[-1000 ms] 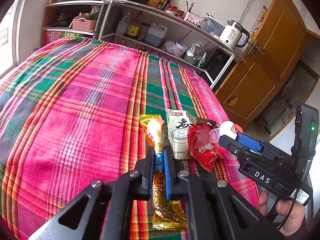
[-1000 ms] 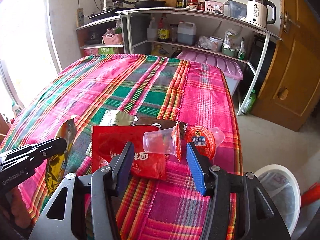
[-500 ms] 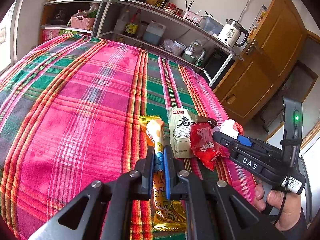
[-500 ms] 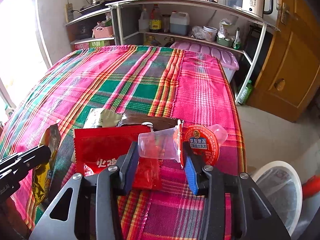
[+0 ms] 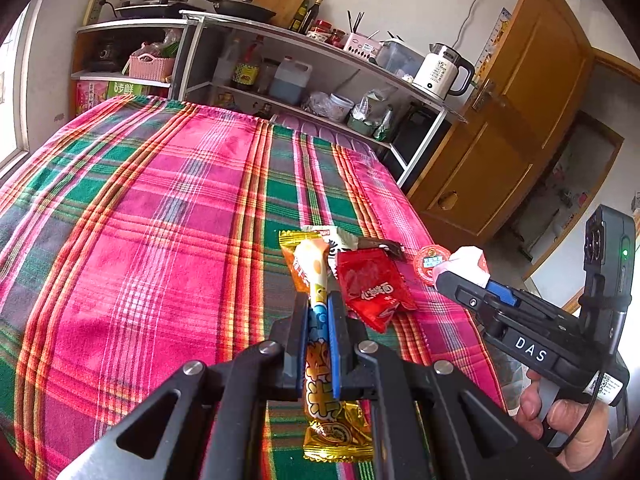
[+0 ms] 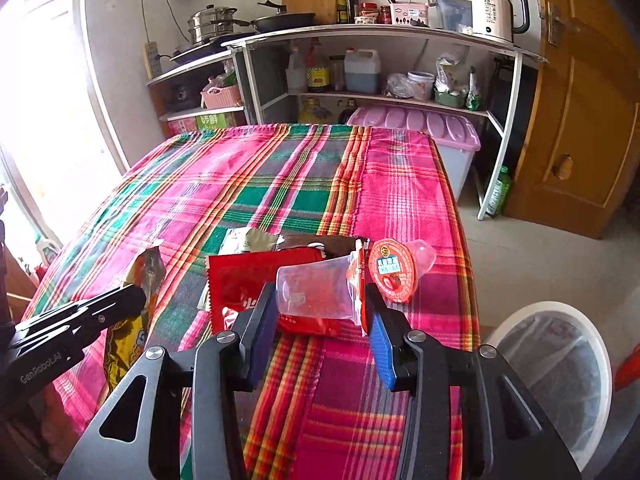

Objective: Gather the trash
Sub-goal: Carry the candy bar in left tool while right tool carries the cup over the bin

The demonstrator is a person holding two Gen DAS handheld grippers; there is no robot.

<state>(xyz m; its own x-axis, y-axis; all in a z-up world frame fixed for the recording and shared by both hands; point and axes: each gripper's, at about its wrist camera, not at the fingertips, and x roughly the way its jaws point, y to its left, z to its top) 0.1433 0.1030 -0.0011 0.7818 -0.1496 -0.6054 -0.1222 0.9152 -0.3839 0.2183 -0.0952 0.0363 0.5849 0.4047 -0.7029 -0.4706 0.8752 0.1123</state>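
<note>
Brown wrapper (image 6: 320, 243) mostly covered by red packet (image 6: 256, 280) and clear cup (image 6: 316, 292). White bin (image 6: 560, 364) cut off at right edge. Cup lid print unreadable. Silver sachet (image 6: 246, 240) half hidden behind red packet.

Two wrist fisheyes, each mounted behind its claw and looking forward and down along the fingers. Left view: close over the near edge of the plaid tabletop (image 5: 140, 220), facing the shelf unit (image 5: 320, 72) on the far wall; right claw (image 5: 460, 276) enters from its right edge. Right view: same heading, set further right, so the white bin (image 6: 560, 360) on the floor shows; left claw (image 6: 136, 300) enters from its left. Shared: tabletop, the wrapper pile (image 6: 260, 280) near the front, shelf unit, kettle (image 6: 496, 8), wooden door (image 5: 520, 120).
</note>
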